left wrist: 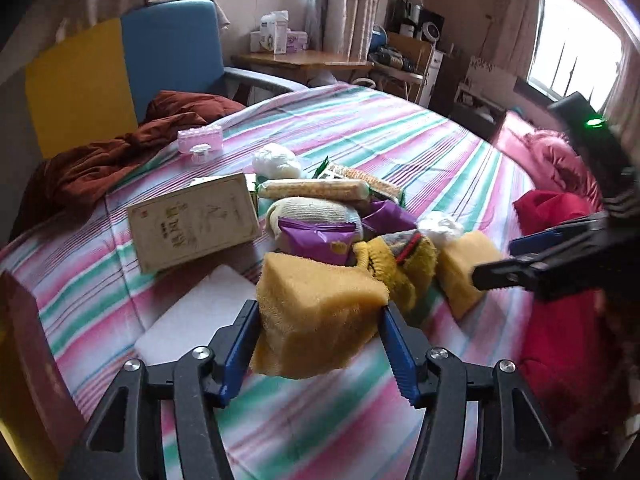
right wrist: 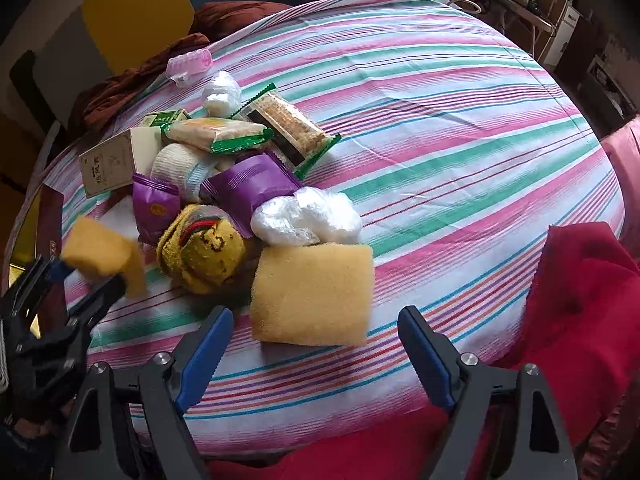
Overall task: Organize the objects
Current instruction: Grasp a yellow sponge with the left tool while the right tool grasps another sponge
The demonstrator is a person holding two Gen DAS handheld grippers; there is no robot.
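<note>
My left gripper is shut on a yellow sponge and holds it above the striped bed; the same held sponge shows at the left of the right wrist view. My right gripper is open, its fingers either side of a second yellow sponge that lies on the sheet. Behind it is a pile: a yellow sock roll, purple snack packets, a white plastic bundle, cracker packs, a white sock and a beige box.
A pink plastic case and a second white bundle lie further back. Brown cloth sits at the bed's far left, red cloth at the right. A white pad lies under the left gripper. A blue chair stands beyond.
</note>
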